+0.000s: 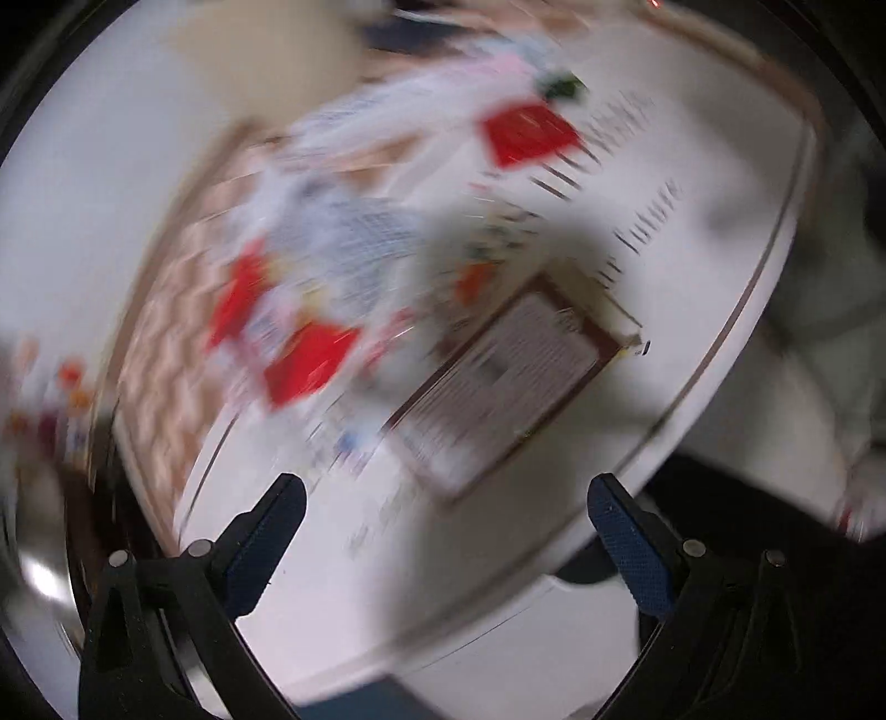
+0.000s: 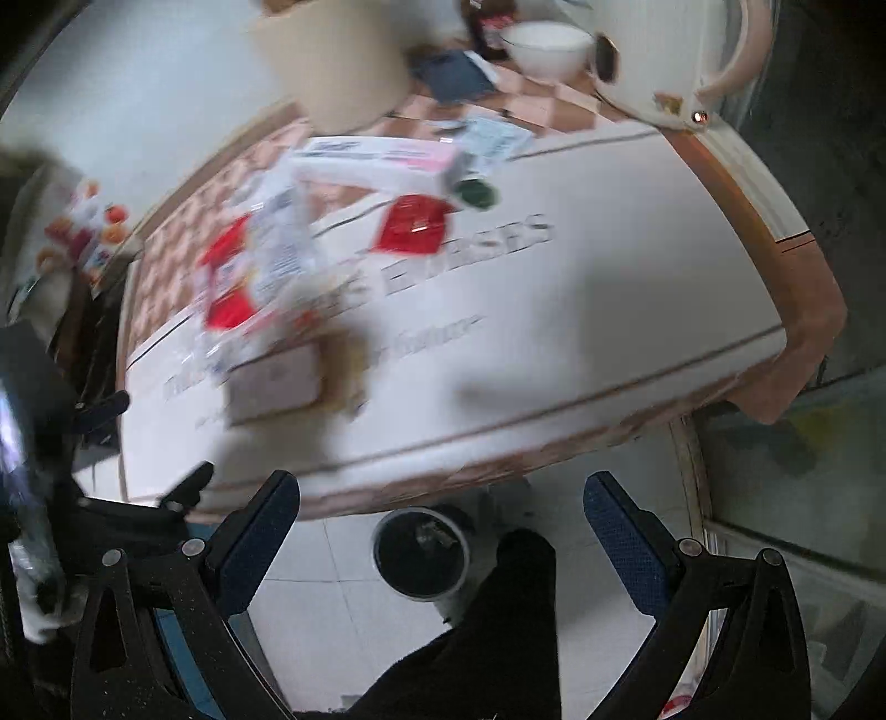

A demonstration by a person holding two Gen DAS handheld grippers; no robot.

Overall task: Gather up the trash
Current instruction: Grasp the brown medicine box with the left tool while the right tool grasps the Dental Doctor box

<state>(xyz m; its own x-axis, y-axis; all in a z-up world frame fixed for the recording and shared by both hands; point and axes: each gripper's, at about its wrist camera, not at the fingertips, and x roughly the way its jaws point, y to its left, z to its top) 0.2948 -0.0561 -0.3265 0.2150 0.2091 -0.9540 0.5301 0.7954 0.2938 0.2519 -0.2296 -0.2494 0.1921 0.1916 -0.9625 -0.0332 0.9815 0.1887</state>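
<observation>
Both views are motion-blurred. Trash lies on a white printed sheet (image 2: 609, 288) on the table: a flat brown-edged box (image 1: 509, 382), also in the right wrist view (image 2: 277, 382), red wrappers (image 1: 526, 133) (image 1: 310, 360) (image 2: 412, 224), a red and white carton (image 2: 260, 266) and a long white and pink box (image 2: 382, 160). My left gripper (image 1: 446, 509) is open and empty just short of the brown-edged box. My right gripper (image 2: 440, 504) is open and empty, off the table's near edge above a round black bin (image 2: 421, 554) on the floor.
A cream pot (image 2: 338, 66), a white bowl (image 2: 545, 47) and a cream kettle (image 2: 664, 55) stand at the back of the checkered tablecloth (image 2: 183, 232). A dark-clothed leg (image 2: 498, 637) is beside the bin. The floor is white tile (image 2: 332, 609).
</observation>
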